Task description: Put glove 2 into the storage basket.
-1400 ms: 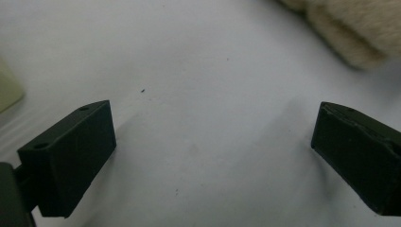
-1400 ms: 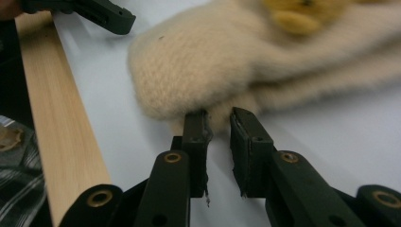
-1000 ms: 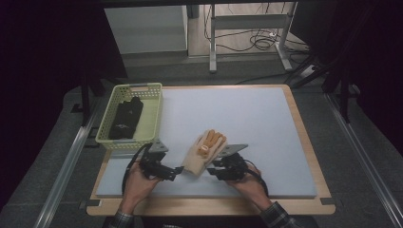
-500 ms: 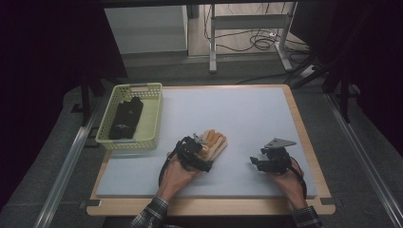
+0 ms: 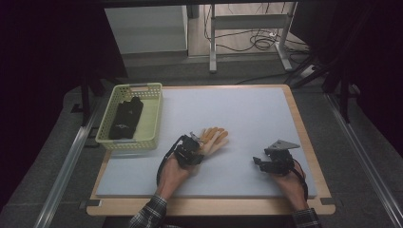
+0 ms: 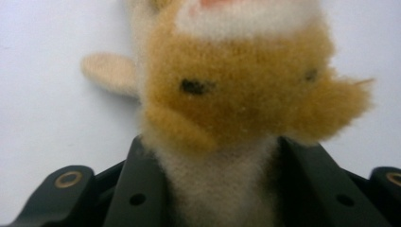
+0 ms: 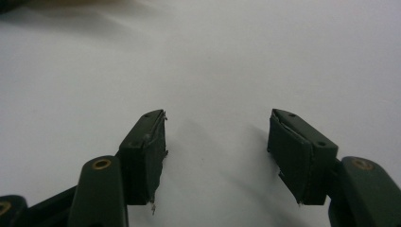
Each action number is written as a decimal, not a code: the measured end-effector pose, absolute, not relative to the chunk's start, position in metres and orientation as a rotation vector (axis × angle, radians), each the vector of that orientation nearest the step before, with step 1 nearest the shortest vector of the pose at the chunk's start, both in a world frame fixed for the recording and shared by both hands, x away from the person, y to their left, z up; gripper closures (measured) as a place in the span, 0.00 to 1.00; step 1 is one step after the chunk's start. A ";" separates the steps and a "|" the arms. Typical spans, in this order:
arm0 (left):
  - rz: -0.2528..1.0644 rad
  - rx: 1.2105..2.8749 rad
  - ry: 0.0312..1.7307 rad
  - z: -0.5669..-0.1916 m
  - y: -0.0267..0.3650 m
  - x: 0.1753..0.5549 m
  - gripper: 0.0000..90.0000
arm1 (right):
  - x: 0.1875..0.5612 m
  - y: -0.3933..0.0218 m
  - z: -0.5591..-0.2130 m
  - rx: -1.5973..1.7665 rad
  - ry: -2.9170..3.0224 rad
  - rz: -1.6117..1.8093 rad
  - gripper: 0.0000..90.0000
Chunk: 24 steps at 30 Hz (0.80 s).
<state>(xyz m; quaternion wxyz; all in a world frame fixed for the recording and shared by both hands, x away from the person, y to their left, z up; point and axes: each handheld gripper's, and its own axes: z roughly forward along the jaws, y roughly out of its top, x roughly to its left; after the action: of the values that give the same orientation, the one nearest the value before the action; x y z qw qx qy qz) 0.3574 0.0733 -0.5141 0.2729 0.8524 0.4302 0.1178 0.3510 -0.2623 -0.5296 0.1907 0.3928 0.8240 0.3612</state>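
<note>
A fuzzy plush toy (image 5: 212, 140) lies on the pale blue-grey mat (image 5: 247, 114), a little left of centre and below the middle of the high view. From above it is tan and orange, with several rounded, finger-like lobes fanning toward the upper right. In the left gripper view its pile is soft and woolly: a golden-brown patch fills the middle of the frame, crossed by a cream band at the top with a hint of pink above it, two small dark marks sit on the brown, and a pale beige lobe sticks out at the upper left. A cream-white part of the toy runs down between the black jaws of the left gripper (image 5: 192, 147), which have just been closing and now pinch that part tightly. The right gripper (image 5: 266, 164) rests at the lower right of the high view, well apart from the toy; its jaws stand wide with bare mat between them. A pale green basket (image 5: 154, 118) sits at the left.
</note>
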 end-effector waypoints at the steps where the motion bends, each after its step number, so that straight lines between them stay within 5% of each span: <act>1: 0.323 2.288 1.164 -0.511 0.077 0.358 0.74 | 0.351 -0.262 -0.530 1.104 2.315 1.016 0.41; 14: 0.552 2.100 1.368 -0.411 0.179 0.385 0.73 | 0.352 -0.263 -0.530 1.114 2.317 1.029 0.41; 24: 0.598 2.018 1.650 -0.432 0.253 0.436 0.72 | 0.351 -0.263 -0.530 1.110 2.319 1.029 0.40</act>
<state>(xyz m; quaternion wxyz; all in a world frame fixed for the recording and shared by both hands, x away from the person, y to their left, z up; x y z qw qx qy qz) 0.4359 0.2528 -0.4320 0.2316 0.7341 0.6001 0.2175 0.3515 -0.2628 -0.5300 0.1850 0.3941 0.8228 0.3652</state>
